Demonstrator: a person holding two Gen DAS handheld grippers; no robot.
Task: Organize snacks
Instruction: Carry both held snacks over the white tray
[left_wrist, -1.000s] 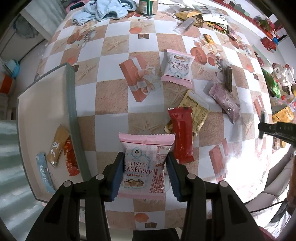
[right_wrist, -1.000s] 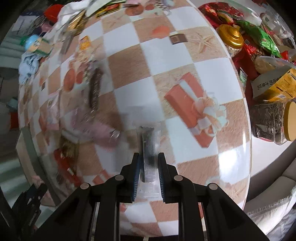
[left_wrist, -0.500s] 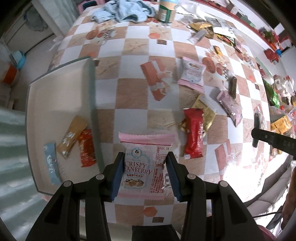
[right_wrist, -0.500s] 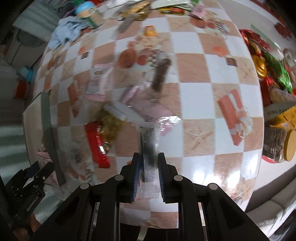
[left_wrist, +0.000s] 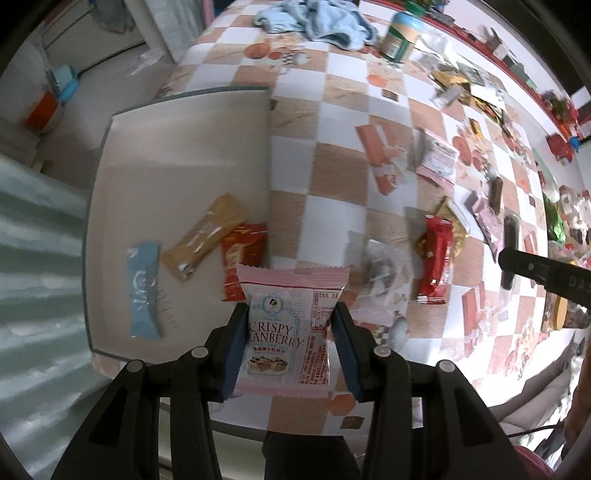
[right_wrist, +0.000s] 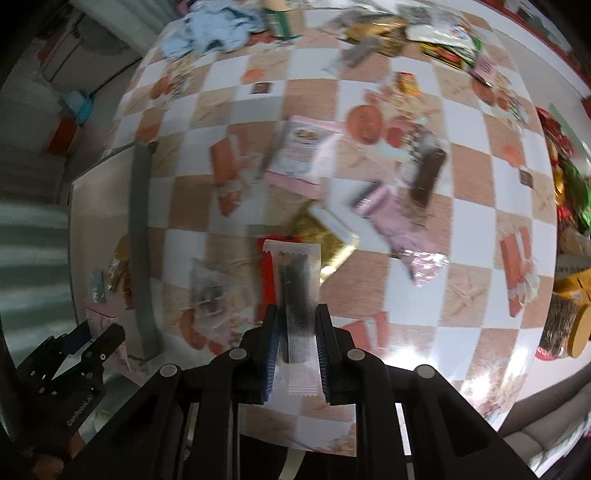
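Item 1. My left gripper (left_wrist: 291, 332): pinching a pink cranberry packet (left_wrist: 290, 325) by both side edges, lower centre of the left view. The packet hangs over the near right rim of the tray (left_wrist: 177, 147), which fills the left half of that frame.

Item 2. My right gripper (right_wrist: 295, 339): pressed on a clear sachet (right_wrist: 297, 295) with a dark bar inside, lower centre of the right view, above the checked tabletop (right_wrist: 480, 295).

Item 3. Tray contents: blue stick packet (left_wrist: 144, 291), tan packet (left_wrist: 205, 236), red packet (left_wrist: 242, 254), bunched at the tray's lower right.

Item 4. Loose on the tabletop: clear wrapper (left_wrist: 380, 273), red bar (left_wrist: 434, 269) over a gold packet (left_wrist: 452, 225), second pink packet (left_wrist: 437, 162).

Risks, as I judge them:
- An early release could leave the cranberry packet straddling the rim, or tip it back onto the tabletop.
- Dropped where it hangs, it would bury the red packet.
- Edge grip on slick film; a quick swing might let it slide.
- Both grippers converging on the tray might collide.
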